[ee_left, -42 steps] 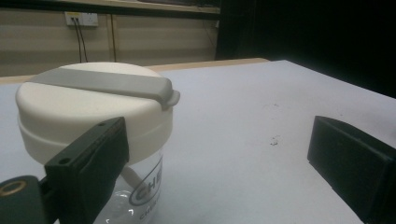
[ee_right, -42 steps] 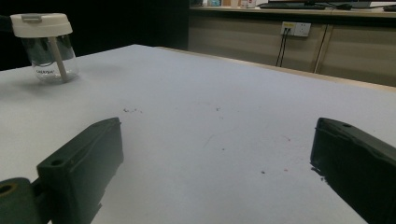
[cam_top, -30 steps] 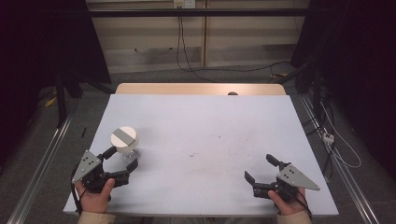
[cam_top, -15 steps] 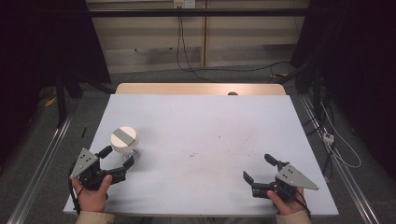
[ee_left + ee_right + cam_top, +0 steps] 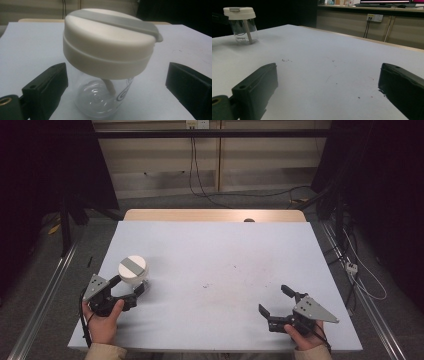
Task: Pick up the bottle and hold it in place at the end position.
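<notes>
A clear jar with a white lid crossed by a grey strip stands upright at the near left of the white table. A pale straw hangs inside it. My left gripper is open, its jaws on either side of the jar's base. In the left gripper view the jar stands between the jaws of the left gripper, with a gap on each side. My right gripper rests open at the near right with nothing between its jaws. In the right gripper view, past the right gripper, the jar stands far off at the upper left.
Small dark specks mark the table's middle. A wooden edge runs along the far side. Cables and a power strip lie on the floor to the right. Metal rails flank the table.
The left gripper has edged slightly forward, so its jaws sit closer around the jar. The jar and the right gripper have stayed put.
</notes>
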